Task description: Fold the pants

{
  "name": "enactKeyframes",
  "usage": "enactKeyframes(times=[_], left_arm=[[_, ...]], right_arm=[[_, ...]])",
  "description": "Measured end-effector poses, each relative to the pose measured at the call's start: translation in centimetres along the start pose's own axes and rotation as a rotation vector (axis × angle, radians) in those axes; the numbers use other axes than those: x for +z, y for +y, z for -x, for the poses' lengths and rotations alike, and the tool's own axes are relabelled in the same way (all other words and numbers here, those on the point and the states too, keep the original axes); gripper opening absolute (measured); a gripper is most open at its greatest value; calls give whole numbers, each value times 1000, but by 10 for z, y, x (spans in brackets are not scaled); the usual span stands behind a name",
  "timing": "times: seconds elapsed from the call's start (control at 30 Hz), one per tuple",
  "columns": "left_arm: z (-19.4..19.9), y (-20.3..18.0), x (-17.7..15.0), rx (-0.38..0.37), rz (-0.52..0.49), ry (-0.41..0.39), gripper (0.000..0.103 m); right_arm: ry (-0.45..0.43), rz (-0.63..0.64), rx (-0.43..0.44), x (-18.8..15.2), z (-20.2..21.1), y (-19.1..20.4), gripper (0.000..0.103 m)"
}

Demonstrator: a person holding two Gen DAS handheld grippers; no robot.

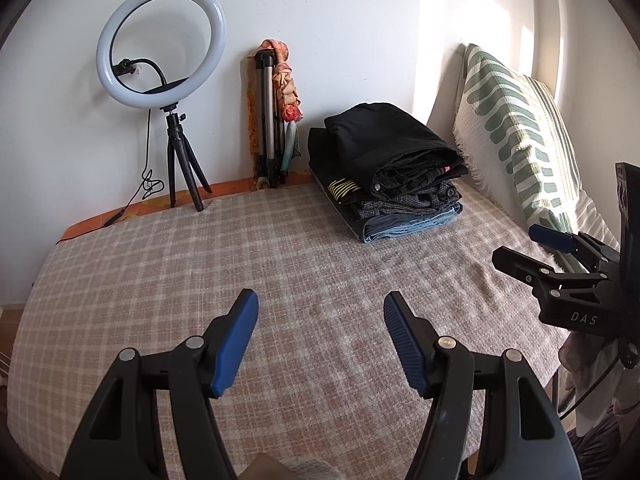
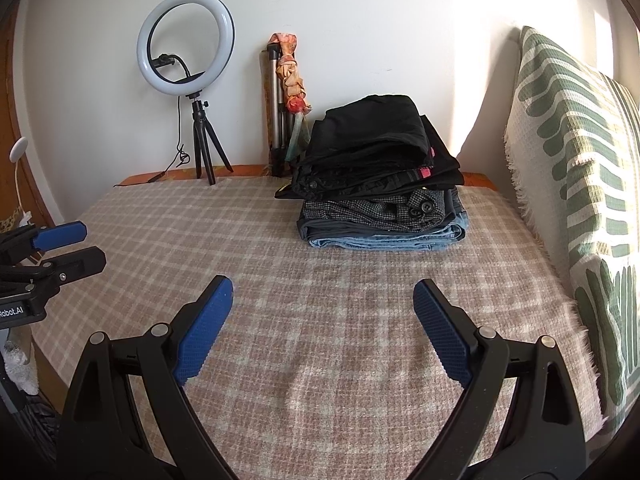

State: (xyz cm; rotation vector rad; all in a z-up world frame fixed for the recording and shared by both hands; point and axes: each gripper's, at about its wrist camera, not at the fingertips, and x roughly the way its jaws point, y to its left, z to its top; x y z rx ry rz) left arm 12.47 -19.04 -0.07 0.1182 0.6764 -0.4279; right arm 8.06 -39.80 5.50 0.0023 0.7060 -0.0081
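Pants (image 1: 394, 172) are sitting folded in a stack at the far side of the bed (image 1: 280, 264), black pairs on top, a checked pair and denim beneath, well apart from both grippers. Going left to right: a ring light (image 1: 160, 46) is standing on its small tripod by the wall, a folded tripod (image 1: 266, 120) is leaning beside the stack, and a green-patterned cushion (image 1: 516, 128) is propped at the right. The left gripper (image 1: 320, 304) is hovering over the plaid blanket with its fingers (image 1: 236, 344) spread wide, holding nothing. The right gripper (image 2: 323, 292) is hovering likewise, fingers (image 2: 442, 336) wide apart and gripping nothing.
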Motion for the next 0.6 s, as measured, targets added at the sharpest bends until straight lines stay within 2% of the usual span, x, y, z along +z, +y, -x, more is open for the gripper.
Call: enactKeyframes(times=[0.2, 0.33, 0.6], left_arm=[[4, 0, 2, -12, 3, -9, 63], [4, -4, 1, 19, -20, -12, 63], [6, -4, -1, -3, -10, -4, 63]], right_arm=[[1, 12, -1, 0, -1, 2, 94], [8, 23, 7, -1, -4, 2, 94], [13, 21, 16, -1, -6, 1, 94]])
